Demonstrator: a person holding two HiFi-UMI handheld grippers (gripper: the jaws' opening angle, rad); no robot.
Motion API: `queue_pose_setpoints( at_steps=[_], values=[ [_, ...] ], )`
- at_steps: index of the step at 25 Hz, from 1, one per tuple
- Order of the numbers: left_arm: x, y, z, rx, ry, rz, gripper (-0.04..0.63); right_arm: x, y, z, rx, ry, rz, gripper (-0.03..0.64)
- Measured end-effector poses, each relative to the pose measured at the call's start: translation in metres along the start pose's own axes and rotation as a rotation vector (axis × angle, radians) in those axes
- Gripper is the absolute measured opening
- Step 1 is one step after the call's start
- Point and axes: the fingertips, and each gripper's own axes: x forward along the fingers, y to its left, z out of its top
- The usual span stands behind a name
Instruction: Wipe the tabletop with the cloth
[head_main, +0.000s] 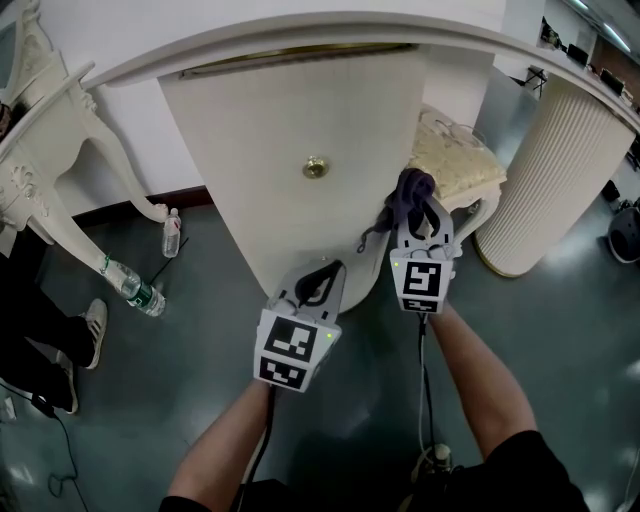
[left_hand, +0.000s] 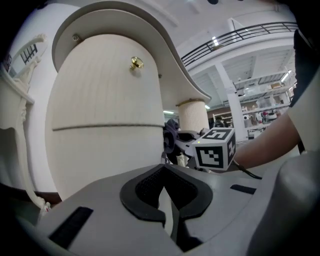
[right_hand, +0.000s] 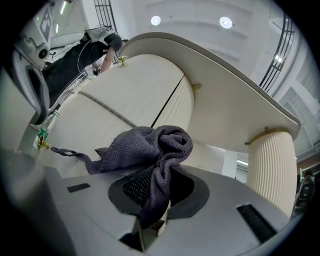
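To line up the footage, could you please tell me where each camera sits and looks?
Head view: on the person's head, facing steeply down at the cabinet; both forearms, left gripper and right gripper show.
Left gripper view: on the left gripper, facing along its shut, empty jaws at the cabinet; the right forearm shows.
Right gripper view: on the right gripper, tilted up past the cloth in its jaws towards the tabletop's underside; the holder's arms don't show.
Shared: head and left gripper views show the brass knob.

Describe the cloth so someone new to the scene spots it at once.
Start at the big cream cabinet with the brass knob. At its right edge, the right gripper pinches the cloth: a bunched dark purple-grey terry rag; the left gripper beside it holds nothing.
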Motion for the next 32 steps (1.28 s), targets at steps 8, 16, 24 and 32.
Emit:
queue_pose_setpoints(
  at_steps=[8,16,24,32],
  values=[
    [0.007,-0.019,-0.038,0.018,0.090,-0.037,0.006,-0.012,0.027,-0.065,0.000,0.112,0.021,0.043],
    [0.008,-0.035,-0.058,0.119,0.150,-0.065,0.006,-0.017,0.047,-0.113,-0.010,0.174,0.045,0.041],
    [0.011,-0.038,-0.094,0.050,0.221,-0.084,0.006,-0.025,0.066,-0.155,0.001,0.268,0.087,0.041],
    [0.021,-0.031,-0.129,-0.002,0.306,-0.054,0.006,-0.028,0.074,-0.172,0.081,0.309,0.070,0.041]
  ],
)
